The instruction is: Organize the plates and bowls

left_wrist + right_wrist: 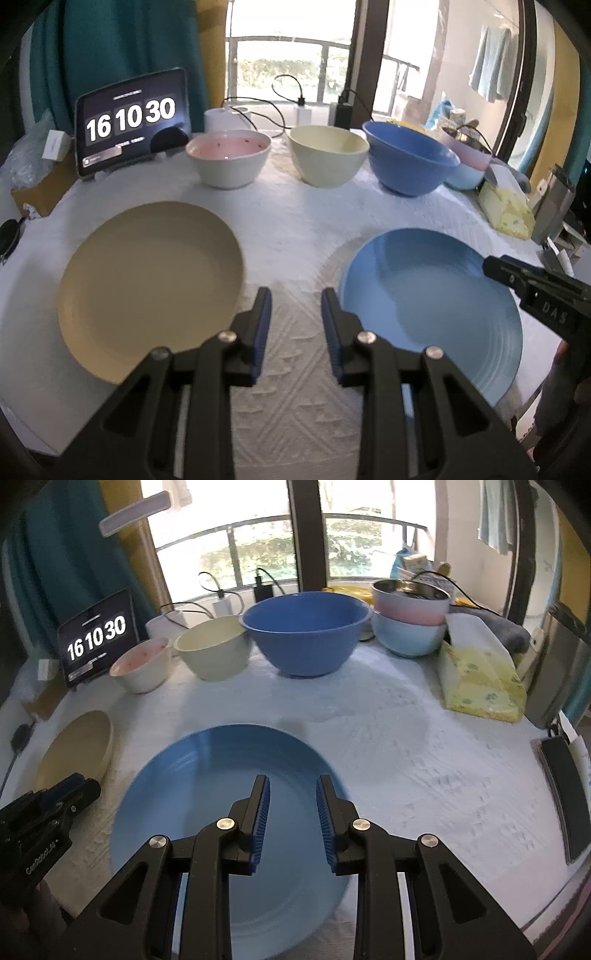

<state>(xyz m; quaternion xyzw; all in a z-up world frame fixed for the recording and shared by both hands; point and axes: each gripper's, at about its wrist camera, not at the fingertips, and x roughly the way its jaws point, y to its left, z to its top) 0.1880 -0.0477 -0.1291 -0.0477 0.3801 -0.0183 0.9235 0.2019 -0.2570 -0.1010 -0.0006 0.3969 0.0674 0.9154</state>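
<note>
Two plates lie flat and apart on the white-clothed worktop (pixel 288 236): a beige plate (pixel 151 284) on the left and a blue plate (pixel 229 827) on the right. Behind them stands a row of three bowls, a white bowl with a pink inside (pixel 229 157), a cream bowl (pixel 327 155) and a large blue bowl (pixel 306 638). Further right, a pink bowl nests in a pale blue bowl (pixel 410 631).

The left claw (pixel 295 325) hovers over the bare cloth between the two plates, its fingers spread and holding nothing. The right claw (pixel 291 812) hangs over the middle of the blue plate, also spread and empty.

The step in hand looks like picking up the blue plate to stack it with the beige one, though neither plate is gripped yet. To do that well, the right claw should not come down on the plate's centre, where there is nothing to pinch. It should draw back toward the near or right rim, tip so one finger slides under the edge and the other sits on top, then close firmly. The cloth gives a little, which should help a finger get beneath the rim. The plate is smooth and shallow, so a shallow bite may let it swing or slip. Lift it level, and keep clear of the left claw and the tissue pack (pixel 476 679) on the way across.
</note>
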